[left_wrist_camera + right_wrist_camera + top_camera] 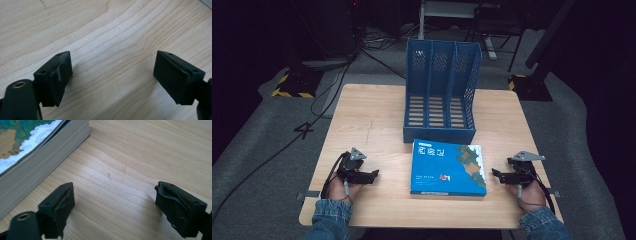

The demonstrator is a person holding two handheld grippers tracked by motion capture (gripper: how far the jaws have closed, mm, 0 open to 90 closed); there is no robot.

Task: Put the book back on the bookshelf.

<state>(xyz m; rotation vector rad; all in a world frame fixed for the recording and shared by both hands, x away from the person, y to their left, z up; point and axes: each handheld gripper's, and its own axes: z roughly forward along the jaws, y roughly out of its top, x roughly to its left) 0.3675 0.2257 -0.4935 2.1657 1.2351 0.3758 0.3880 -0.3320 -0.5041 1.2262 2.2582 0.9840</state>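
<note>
Book [448, 168] lies flat on the wooden surface [372, 120], front cover up: blue cover, white title characters at the top too small to read, green-and-tan map-like art along its right side, small red mark low on the cover. In the right gripper view the book [37, 157] shows its page edges and a cover corner with white wave pattern.

Blue file organizer [441, 92] stands upright just behind the book, near the far middle of the surface; three slots, perforated dividers, slatted back, nothing visible in the slots.

Left hand-held gripper [374, 175] rests on the surface left of the book, apart from it; jaws spread wide, nothing between them, just bare wood in the left gripper view [112, 75].

Right hand-held gripper [496, 173] sits right of the book, near its edge but not touching; jaws wide apart [113, 205], holding nothing, wood grain between them.

Denim sleeves at both wrists.
</note>
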